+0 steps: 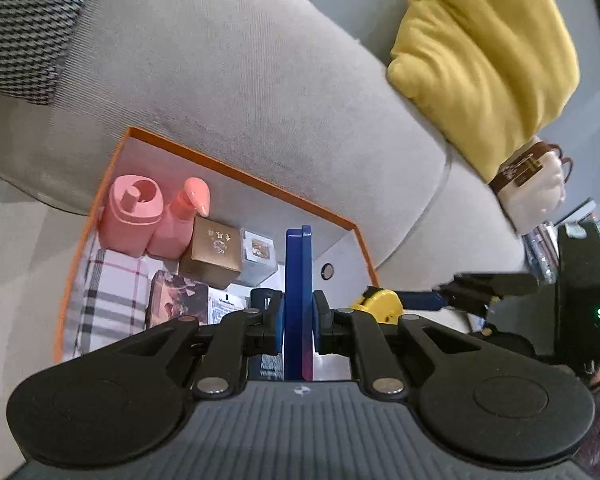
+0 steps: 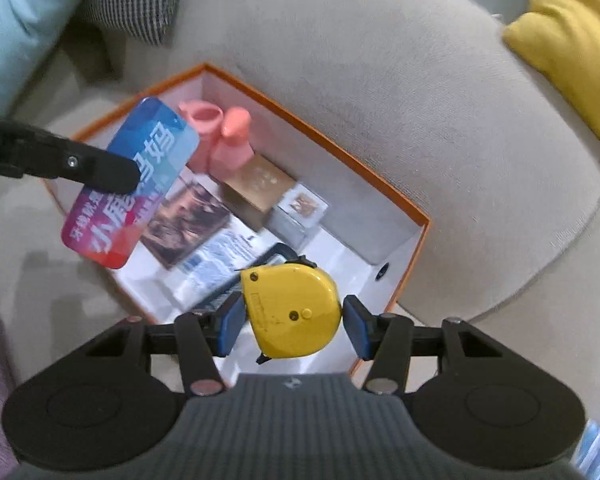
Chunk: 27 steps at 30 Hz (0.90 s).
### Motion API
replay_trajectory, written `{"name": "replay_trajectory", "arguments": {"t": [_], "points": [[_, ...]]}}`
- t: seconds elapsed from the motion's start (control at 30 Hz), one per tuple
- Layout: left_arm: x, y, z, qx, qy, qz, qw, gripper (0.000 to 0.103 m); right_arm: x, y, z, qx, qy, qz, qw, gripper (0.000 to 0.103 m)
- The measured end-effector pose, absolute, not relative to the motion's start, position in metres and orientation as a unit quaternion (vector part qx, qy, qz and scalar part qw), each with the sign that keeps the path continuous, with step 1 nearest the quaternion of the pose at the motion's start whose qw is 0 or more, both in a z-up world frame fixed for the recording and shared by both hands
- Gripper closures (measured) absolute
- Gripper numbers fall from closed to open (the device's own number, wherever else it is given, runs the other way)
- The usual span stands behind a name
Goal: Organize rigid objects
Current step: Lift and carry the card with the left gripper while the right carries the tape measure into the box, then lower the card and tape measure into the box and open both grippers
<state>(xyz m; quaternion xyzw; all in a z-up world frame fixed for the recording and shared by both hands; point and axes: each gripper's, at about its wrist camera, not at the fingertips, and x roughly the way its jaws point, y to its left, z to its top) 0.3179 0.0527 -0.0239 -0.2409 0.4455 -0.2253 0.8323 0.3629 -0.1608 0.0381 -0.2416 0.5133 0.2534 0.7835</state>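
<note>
My left gripper (image 1: 299, 316) is shut on a flat blue tin (image 1: 299, 292), held edge-on above the orange-rimmed box (image 1: 236, 172). The tin's printed blue and red face (image 2: 132, 184) shows in the right wrist view, with a left finger (image 2: 100, 170) across it. My right gripper (image 2: 294, 320) is shut on a yellow tape measure (image 2: 294, 314), held over the box's near right corner (image 2: 420, 220). The tape measure (image 1: 380, 304) also shows in the left wrist view.
The box sits on a grey sofa (image 1: 260, 80) and holds two pink bottles (image 1: 156, 216), a gold box (image 1: 216, 252), a clear case (image 1: 260, 252), a plaid item (image 1: 104, 296) and booklets (image 2: 188, 224). A yellow cushion (image 1: 488, 52) and a small bag (image 1: 532, 184) lie to the right.
</note>
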Motion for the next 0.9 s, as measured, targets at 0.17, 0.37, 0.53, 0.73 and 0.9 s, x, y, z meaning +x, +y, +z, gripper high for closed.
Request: {"name": "replay_trajectory", "arguments": {"t": [0.17, 0.37, 0.53, 0.73, 0.9], "points": [[0.340, 0.038, -0.042, -0.236, 0.462, -0.219, 0.826, 0.089, 0.392, -0.147, -0.004, -0.329, 0.513, 0.275, 0.744, 0.048], [0.365, 0.020, -0.063, -0.229, 0.479, -0.218, 0.819, 0.089, 0.421, -0.139, -0.049, -0.395, 0.515, 0.287, 0.704, 0.048], [0.378, 0.008, -0.074, -0.221, 0.490, -0.216, 0.815, 0.089, 0.431, -0.137, -0.069, -0.413, 0.508, 0.303, 0.693, 0.050], [0.382, -0.001, -0.083, -0.209, 0.503, -0.215, 0.811, 0.089, 0.436, -0.137, -0.080, -0.421, 0.490, 0.305, 0.699, 0.050], [0.381, -0.005, -0.084, -0.209, 0.507, -0.216, 0.807, 0.089, 0.432, -0.154, -0.066, -0.405, 0.473, 0.304, 0.721, 0.045]]}}
